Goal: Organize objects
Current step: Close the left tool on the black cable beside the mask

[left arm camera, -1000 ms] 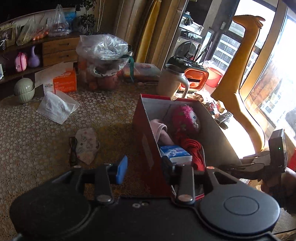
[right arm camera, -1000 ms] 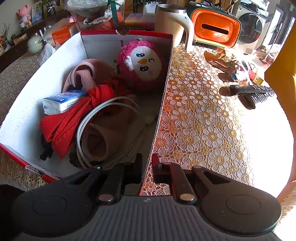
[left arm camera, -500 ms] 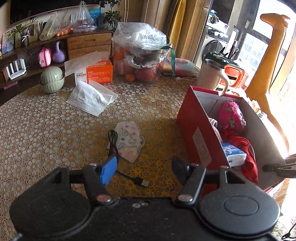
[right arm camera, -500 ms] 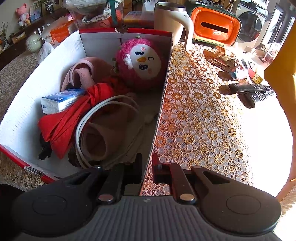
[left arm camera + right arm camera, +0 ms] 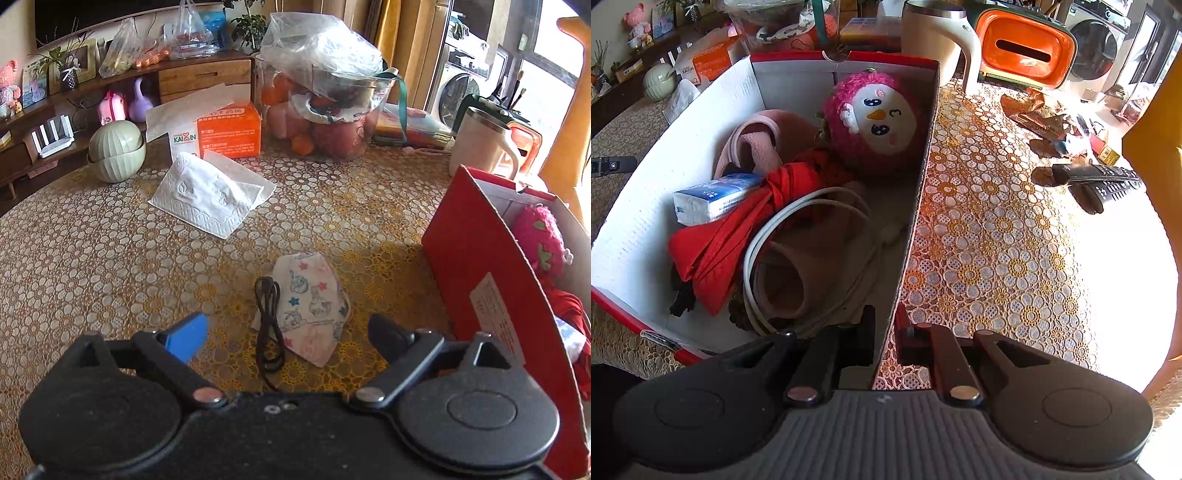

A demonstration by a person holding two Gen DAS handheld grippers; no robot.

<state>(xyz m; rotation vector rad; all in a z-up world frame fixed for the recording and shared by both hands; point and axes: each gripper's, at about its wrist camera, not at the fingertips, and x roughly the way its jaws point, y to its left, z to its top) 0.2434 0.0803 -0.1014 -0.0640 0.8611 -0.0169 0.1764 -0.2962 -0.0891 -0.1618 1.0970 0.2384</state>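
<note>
Left gripper (image 5: pixel 286 332): I see its jaws spread wide with nothing between them, hovering low over the tablecloth (image 5: pixel 110 258).
Right gripper (image 5: pixel 884 325): I have it pinched shut on the near right wall of the red box (image 5: pixel 916 206), one finger inside, one outside.
Open room, left side: a broad patch of bare cloth lies to my left, bounded farther back by the folded white tissue (image 5: pixel 210 195) and the orange tissue box (image 5: pixel 221 133).
Edge, left side: the box's red outer wall (image 5: pixel 476 266) stands close on my right, near the right finger.
Open room, right side: patterned cloth runs clear from the box wall out to two remotes (image 5: pixel 1097 181) well apart.
Face mask (image 5: pixel 314 306): white with cartoon prints and stars, folded flat, on the cloth just ahead between my left fingers.
Black cable (image 5: pixel 269 325): a thin looped cord touching the mask's left edge.
Box contents: pink plush toy (image 5: pixel 879 122), tissue pack (image 5: pixel 713 199), red folded umbrella (image 5: pixel 738 229), coiled white cable (image 5: pixel 798 221).
</note>
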